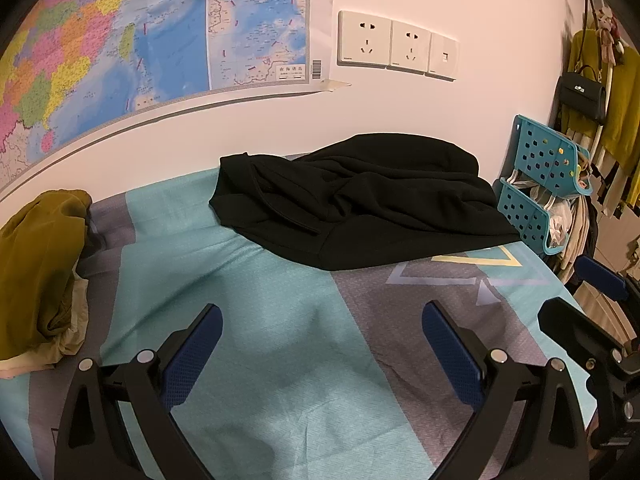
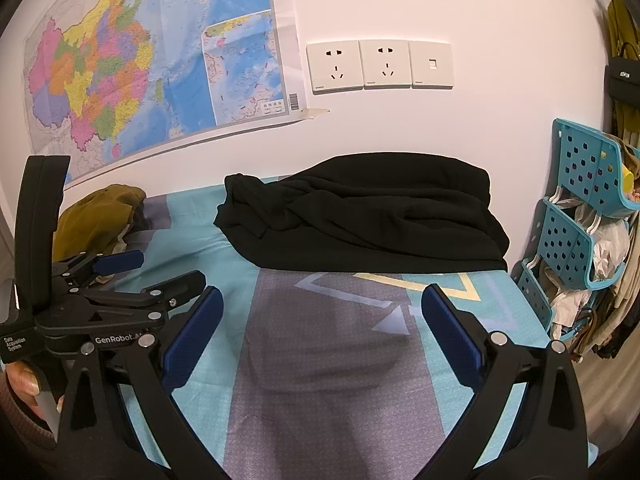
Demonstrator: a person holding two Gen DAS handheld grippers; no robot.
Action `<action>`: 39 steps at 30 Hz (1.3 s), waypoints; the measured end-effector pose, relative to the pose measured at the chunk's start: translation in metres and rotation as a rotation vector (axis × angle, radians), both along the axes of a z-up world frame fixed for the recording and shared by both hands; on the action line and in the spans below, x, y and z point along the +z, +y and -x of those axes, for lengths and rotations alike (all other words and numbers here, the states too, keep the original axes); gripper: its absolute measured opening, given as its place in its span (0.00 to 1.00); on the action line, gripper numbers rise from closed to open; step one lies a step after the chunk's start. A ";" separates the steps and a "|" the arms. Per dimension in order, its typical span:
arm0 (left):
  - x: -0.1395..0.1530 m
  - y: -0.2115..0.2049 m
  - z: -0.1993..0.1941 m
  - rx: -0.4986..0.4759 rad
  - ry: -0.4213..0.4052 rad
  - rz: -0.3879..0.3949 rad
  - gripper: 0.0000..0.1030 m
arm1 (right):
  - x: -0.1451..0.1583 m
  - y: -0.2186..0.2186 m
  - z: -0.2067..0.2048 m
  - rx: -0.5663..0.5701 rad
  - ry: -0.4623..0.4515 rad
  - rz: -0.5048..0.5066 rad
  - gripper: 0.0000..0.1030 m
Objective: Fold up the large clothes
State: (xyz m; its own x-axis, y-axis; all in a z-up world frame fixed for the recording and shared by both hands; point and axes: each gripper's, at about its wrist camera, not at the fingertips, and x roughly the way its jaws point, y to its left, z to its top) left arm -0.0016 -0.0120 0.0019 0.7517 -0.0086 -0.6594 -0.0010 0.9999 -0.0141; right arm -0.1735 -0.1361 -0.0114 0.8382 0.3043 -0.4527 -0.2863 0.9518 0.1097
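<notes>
Bed (image 1: 248, 360) with teal-and-grey patterned sheet fills the lower part of both views, its far edge against the wall. Black garment (image 1: 360, 204) lies in a rumpled heap along that far edge, toward the right corner, its near hem facing the grippers. Looks thick and soft, like sweatshirt fabric: likely moderate weight, limp, will sag and drag rather than hold shape, not slippery. Best hold is probably the near hem or the bunched end on its left, where a fold stands up off the sheet; it will need spreading flat first. Olive-brown clothing pile (image 1: 40, 264) sits at the bed's left edge, well apart from the black piece. Teal perforated rack (image 2: 576, 216) stands just off the bed's right edge; its tiered bins hold crumpled pale plastic bags and a bit of yellow, contents otherwise unclear. Left gripper (image 1: 322, 344) hovers over the bare sheet near the bed's near edge, jaws spread wide, nothing between them. Right gripper (image 2: 322, 332) likewise spread and empty, over the grey patch. Neither touches the garment.
</notes>
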 end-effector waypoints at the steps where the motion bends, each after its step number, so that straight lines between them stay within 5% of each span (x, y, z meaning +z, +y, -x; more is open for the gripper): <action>1: 0.000 0.001 0.000 0.000 0.001 0.001 0.94 | 0.000 0.000 -0.001 0.001 0.003 -0.002 0.95; 39: -0.009 0.016 -0.023 0.038 0.051 0.024 0.94 | 0.002 0.012 -0.030 0.062 0.010 0.048 0.95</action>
